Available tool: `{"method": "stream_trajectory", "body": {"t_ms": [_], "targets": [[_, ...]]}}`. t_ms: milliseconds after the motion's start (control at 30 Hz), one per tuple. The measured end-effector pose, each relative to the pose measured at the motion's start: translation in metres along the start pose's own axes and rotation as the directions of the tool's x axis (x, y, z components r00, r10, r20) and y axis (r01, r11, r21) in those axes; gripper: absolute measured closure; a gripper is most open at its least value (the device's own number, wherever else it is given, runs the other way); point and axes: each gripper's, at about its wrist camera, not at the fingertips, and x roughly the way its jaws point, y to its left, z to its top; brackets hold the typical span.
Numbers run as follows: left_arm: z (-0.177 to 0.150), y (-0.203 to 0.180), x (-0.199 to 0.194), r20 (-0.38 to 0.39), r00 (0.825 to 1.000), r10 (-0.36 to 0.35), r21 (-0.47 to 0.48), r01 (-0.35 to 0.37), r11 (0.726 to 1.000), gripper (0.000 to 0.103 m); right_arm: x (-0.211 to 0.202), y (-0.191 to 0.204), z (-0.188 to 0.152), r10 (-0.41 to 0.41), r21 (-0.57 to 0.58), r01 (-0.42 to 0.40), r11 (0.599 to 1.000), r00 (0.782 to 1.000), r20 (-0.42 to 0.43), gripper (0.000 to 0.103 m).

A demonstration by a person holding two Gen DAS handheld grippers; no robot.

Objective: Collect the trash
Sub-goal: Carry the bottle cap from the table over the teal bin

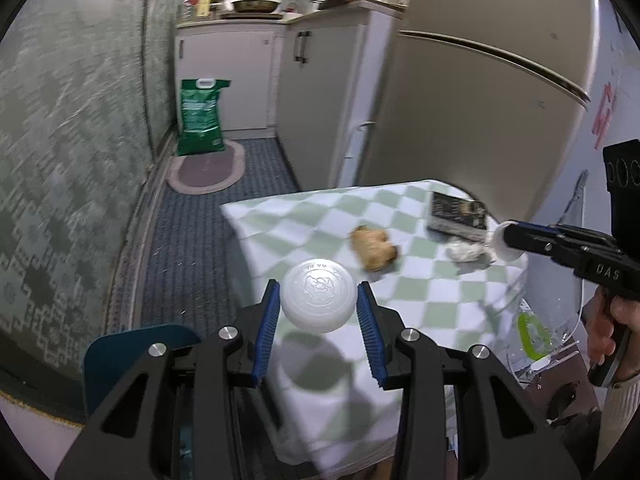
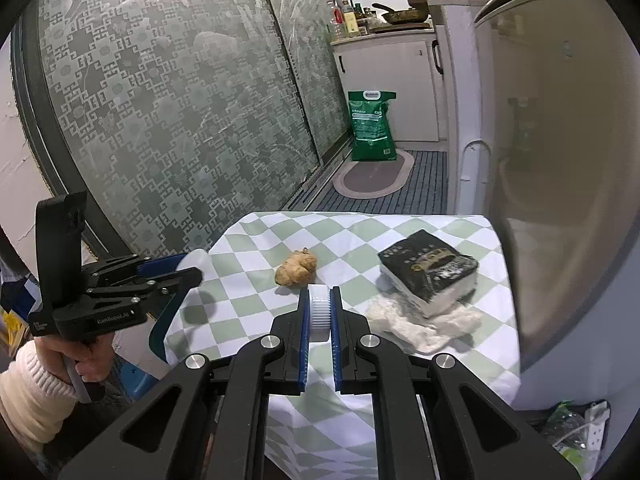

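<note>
My left gripper is shut on a white round plastic jar, its embossed bottom facing the camera, held above the near left part of the checkered table. In the right wrist view the left gripper hangs over the table's left edge. My right gripper is shut on a white ribbed lid, held on edge. On the cloth lie a crumpled brown paper, a crumpled white tissue and a black tissue pack.
A refrigerator stands right behind the table. A green sack and an oval mat lie on the floor by white cabinets. Patterned glass doors run along the left. A clear bag hangs off the table's right side.
</note>
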Motion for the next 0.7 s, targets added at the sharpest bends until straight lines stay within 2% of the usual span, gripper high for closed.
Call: {"method": "stream_trajectory", "body": {"t_ms": [367,700], "targets": [[-0.027,0.064,-0.002,-0.054,0.997,0.047,-0.059,-0.050,0.997,0.061,0.027,0.038,0.016,0.050,-0.031,-0.051,0.998,0.998,-0.022,0.094],[-0.070,0.109,0.015,-0.157,0.985,0.076,-0.086,-0.091,0.992,0.061,0.062,0.087,0.026,0.089,-0.086,-0.095,0.992,0.993,-0.071,0.094]]}}
